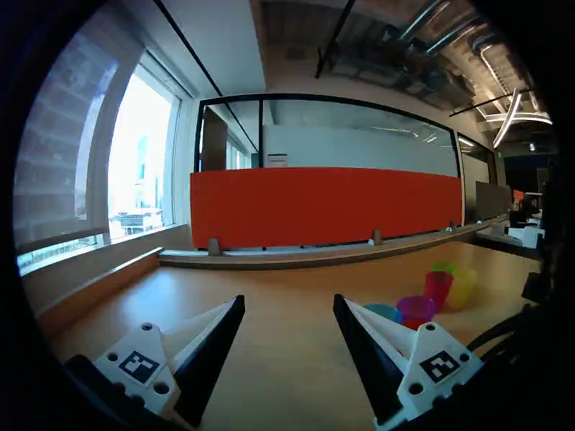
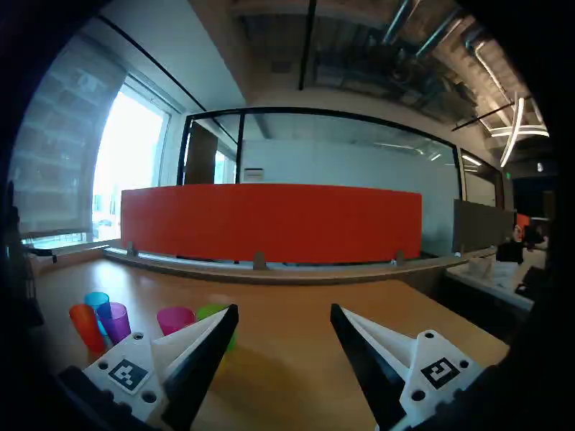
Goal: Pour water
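Observation:
Several coloured plastic cups stand upright in a cluster on the wooden table (image 1: 287, 287). In the left gripper view they sit to the right: a blue cup (image 1: 383, 311), a magenta cup (image 1: 417, 309), a red cup (image 1: 437, 286), a yellow cup (image 1: 463, 286). My left gripper (image 1: 288, 302) is open and holds nothing. In the right gripper view the cups are at the lower left: an orange cup (image 2: 86, 327), a purple cup (image 2: 115, 321), a magenta cup (image 2: 175, 317), and a green cup (image 2: 210, 310) partly behind my left finger. My right gripper (image 2: 284, 310) is open, nothing between its fingers.
An orange partition (image 1: 323, 205) runs along the far edge of the table on a raised wooden ledge. A bright window (image 1: 140, 172) and a sill lie to the left. More desks with objects (image 2: 503, 269) stand beyond the table's right edge.

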`<state>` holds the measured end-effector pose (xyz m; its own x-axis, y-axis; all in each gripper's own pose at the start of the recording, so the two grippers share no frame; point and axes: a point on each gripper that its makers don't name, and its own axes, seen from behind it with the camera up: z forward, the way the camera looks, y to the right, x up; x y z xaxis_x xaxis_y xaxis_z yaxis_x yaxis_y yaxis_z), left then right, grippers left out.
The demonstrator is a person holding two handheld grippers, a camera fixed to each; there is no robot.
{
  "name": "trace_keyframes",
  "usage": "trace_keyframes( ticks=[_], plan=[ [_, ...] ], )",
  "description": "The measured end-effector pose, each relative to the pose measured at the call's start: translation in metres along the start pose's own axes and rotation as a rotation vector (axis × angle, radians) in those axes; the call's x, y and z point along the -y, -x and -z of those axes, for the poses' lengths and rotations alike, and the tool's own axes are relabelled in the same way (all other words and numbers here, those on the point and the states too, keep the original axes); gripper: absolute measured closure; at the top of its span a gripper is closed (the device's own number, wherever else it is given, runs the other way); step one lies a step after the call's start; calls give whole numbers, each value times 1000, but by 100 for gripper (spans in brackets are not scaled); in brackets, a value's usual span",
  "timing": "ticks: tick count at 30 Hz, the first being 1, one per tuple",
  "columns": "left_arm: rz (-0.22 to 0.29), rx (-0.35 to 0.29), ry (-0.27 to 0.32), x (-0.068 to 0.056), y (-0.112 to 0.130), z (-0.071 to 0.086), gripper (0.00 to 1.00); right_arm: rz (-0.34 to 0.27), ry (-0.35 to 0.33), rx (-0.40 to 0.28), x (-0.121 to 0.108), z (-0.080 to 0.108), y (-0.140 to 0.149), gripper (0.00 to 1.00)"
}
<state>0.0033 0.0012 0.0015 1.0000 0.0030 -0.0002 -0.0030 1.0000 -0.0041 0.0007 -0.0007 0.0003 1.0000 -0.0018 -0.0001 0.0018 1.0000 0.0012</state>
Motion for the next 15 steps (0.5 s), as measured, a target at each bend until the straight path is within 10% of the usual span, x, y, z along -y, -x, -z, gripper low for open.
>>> trace_keyframes(
  ticks=[15],
  plan=[
    [-40,69,142,-28,-7,-25,9,63,-63,10,20,-10,-11,1]
  ],
)
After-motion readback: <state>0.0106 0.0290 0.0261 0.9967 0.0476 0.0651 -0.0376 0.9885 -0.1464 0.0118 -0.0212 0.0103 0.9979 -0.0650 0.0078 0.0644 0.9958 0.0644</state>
